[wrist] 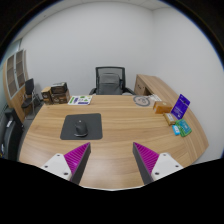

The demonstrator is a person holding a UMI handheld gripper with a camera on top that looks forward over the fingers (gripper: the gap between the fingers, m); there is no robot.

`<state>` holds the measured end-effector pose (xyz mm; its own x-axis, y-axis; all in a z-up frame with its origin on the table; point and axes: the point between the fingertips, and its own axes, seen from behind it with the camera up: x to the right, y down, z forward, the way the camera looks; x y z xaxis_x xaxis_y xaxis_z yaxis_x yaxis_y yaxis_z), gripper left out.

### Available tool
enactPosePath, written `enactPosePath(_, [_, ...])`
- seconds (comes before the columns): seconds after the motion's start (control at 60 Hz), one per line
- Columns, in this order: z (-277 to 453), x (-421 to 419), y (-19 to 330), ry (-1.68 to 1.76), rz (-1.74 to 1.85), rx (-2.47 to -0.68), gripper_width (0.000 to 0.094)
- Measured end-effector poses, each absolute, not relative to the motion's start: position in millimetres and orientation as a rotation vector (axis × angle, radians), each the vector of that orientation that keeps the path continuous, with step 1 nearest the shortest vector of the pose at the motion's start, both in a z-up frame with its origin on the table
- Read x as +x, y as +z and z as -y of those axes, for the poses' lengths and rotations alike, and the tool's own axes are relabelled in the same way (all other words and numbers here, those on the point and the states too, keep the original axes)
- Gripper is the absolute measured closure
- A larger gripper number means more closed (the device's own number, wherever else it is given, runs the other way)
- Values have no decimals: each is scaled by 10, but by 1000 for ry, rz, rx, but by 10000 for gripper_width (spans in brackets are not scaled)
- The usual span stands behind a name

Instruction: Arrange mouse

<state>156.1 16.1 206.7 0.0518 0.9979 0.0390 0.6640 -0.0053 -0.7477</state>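
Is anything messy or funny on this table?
Not really. The mouse sits on its dark mat, a bit left of the middle. Boxes stand at the table's right side. The open gripper holds nothing.

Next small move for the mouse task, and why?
Probably move the hand-held gripper forward and toward the mouse. The fingers are open and empty, well short of it, and the mouse sits on the dark mouse pad beyond and to the side of the left finger, so it isn't lined up between them yet.
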Motion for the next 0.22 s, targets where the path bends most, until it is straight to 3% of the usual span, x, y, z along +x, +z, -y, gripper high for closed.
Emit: enactPosePath(0.217, [-451,1834,2155,735,1666,-1696,73])
